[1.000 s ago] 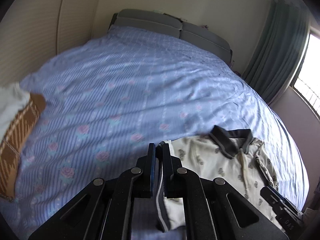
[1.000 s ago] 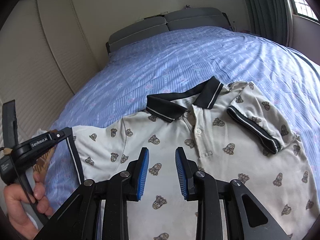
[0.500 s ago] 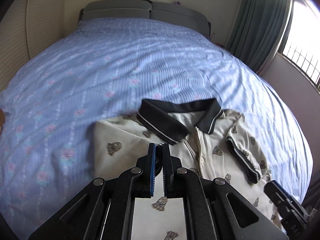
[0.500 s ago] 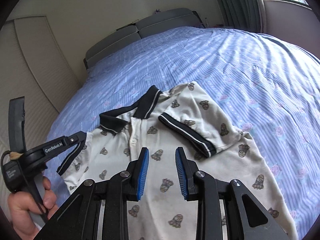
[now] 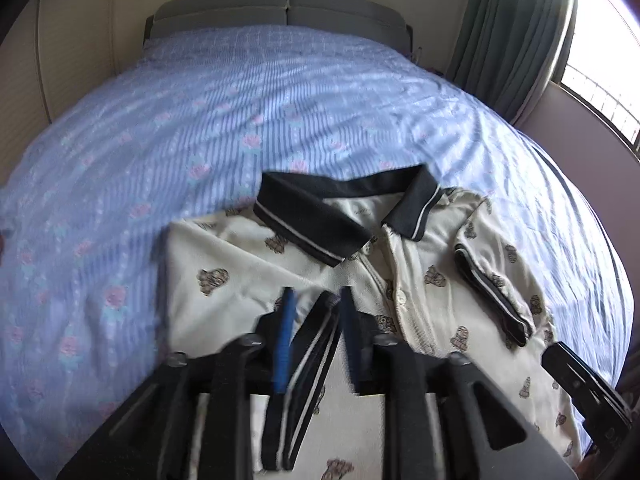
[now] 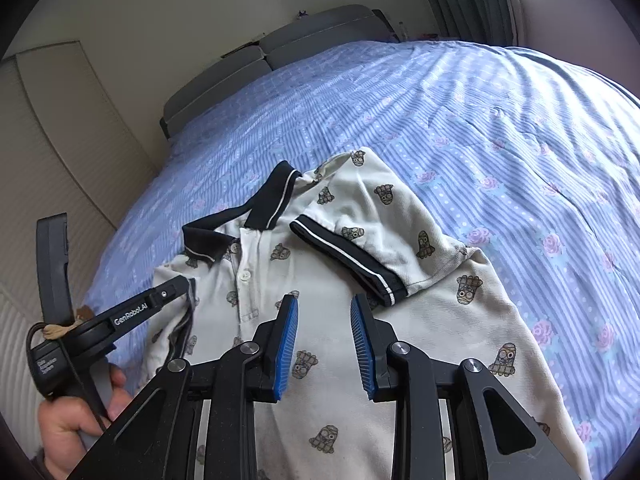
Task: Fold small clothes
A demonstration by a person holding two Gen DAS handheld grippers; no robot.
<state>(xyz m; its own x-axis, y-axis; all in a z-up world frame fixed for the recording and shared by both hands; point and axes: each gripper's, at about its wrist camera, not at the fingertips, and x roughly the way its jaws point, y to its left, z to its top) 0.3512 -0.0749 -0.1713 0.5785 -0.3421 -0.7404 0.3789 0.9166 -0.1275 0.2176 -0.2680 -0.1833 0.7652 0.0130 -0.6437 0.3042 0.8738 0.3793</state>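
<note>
"GenRoboLAI" stands in white on the left claw [image 6: 176, 292]'s black arm.

Bare bedspread [image 5: 248, 128] (headboard [image 5: 280, 12] beyond) around shirt [image 6: 360, 264]

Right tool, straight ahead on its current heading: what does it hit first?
Most likely the cream polo shirt with cartoon print on the bed, about where its dark-trimmed folded sleeve lies ahead of the right tool; depth is uncertain.

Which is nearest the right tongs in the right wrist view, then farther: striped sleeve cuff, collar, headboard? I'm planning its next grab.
1. Striped sleeve cuff, just ahead of the right tongs.
2. Collar, beyond, to the left.
3. Headboard, at the bed's far end.
</note>
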